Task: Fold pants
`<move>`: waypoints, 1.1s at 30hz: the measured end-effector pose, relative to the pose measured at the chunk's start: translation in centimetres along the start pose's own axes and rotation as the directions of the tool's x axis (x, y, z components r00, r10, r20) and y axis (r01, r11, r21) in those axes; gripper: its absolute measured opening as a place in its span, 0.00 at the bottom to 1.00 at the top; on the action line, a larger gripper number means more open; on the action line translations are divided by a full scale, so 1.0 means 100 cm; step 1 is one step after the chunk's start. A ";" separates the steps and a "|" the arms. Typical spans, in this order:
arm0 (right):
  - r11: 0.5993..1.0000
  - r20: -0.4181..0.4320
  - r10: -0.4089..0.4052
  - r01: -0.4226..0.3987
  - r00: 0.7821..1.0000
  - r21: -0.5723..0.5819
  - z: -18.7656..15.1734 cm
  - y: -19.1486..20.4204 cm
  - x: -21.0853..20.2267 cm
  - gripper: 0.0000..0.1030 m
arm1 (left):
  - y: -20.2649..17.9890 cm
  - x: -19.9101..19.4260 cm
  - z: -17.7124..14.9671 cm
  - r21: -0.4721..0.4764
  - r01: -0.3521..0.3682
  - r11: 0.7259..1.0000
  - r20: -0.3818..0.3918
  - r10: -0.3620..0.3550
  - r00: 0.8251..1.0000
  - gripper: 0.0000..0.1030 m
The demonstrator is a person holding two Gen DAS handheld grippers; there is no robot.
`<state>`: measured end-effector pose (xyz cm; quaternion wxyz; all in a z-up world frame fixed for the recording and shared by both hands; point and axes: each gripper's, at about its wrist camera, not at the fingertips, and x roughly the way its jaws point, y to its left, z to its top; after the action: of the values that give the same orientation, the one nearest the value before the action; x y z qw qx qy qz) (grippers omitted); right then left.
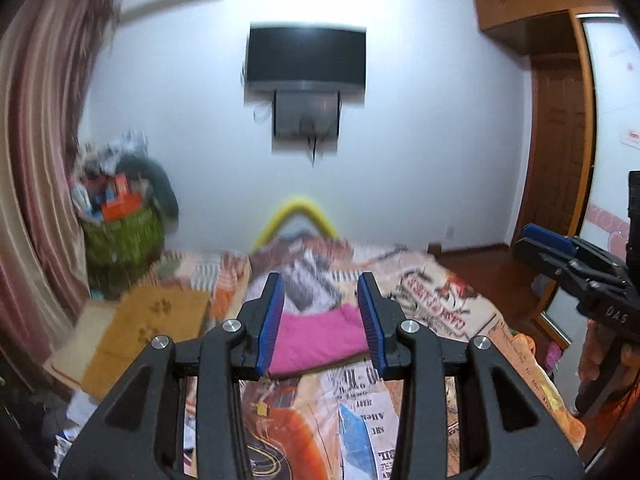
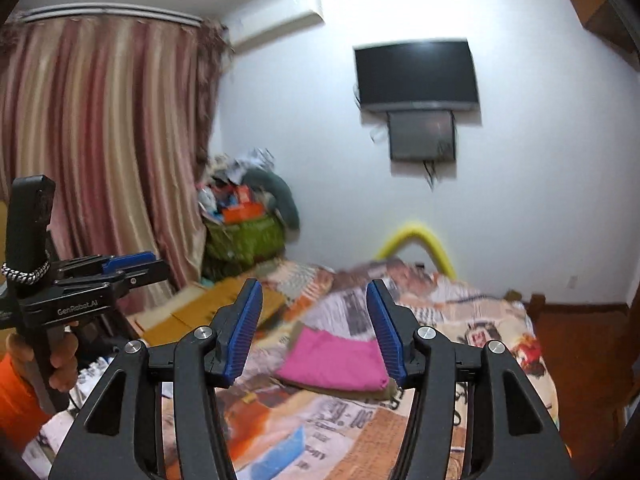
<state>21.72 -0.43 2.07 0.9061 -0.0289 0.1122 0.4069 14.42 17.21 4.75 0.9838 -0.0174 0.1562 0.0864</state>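
Both tools are raised above the bed (image 1: 448, 304), jaws spread wide and holding nothing: the left tool (image 1: 321, 320) and the right tool (image 2: 316, 330). The pink pants (image 2: 336, 362) lie folded into a compact stack at frame centre, so the folding looks finished.

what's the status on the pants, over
Left gripper open, empty, raised off the bed. Right gripper open, empty. Pink pants lie folded on the patterned bedspread. Nothing in the way.
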 end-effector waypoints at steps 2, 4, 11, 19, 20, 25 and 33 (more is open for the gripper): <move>1.000 0.033 0.002 -0.001 0.999 -0.022 -0.001 0.014 -0.017 0.49 | -0.006 -0.025 -0.002 0.010 -0.008 1.000 0.051 0.007 0.999 0.40; 0.999 0.062 0.001 0.001 0.998 -0.035 -0.004 0.026 -0.030 0.49 | -0.012 -0.051 -0.006 0.008 -0.033 0.999 0.118 0.032 0.992 0.41; 0.998 0.176 -0.028 0.037 0.984 -0.046 -0.025 0.054 -0.066 0.49 | -0.020 -0.107 -0.032 -0.022 -0.047 0.999 0.237 0.051 0.970 0.42; 0.997 0.199 -0.075 0.074 0.977 0.014 -0.039 0.053 -0.077 0.79 | -0.020 -0.122 -0.060 -0.056 -0.055 0.997 0.245 0.067 0.967 0.85; 0.997 0.201 -0.082 0.079 0.976 0.021 -0.039 0.053 -0.078 0.82 | -0.019 -0.119 -0.061 -0.065 -0.056 0.996 0.241 0.070 0.968 0.91; 0.994 0.200 -0.102 0.094 0.974 0.052 -0.044 0.051 -0.085 1.00 | -0.011 -0.113 -0.067 -0.094 -0.079 0.992 0.226 0.099 0.969 0.98; 0.992 0.193 -0.127 0.121 0.973 0.042 -0.055 0.054 -0.090 1.00 | -0.015 -0.110 -0.074 -0.102 -0.084 0.991 0.204 0.104 0.973 1.00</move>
<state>10.90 -4.17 -1.01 0.9366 0.0179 0.0268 0.3489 2.15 13.49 1.18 0.9877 -0.0464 0.0483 0.1414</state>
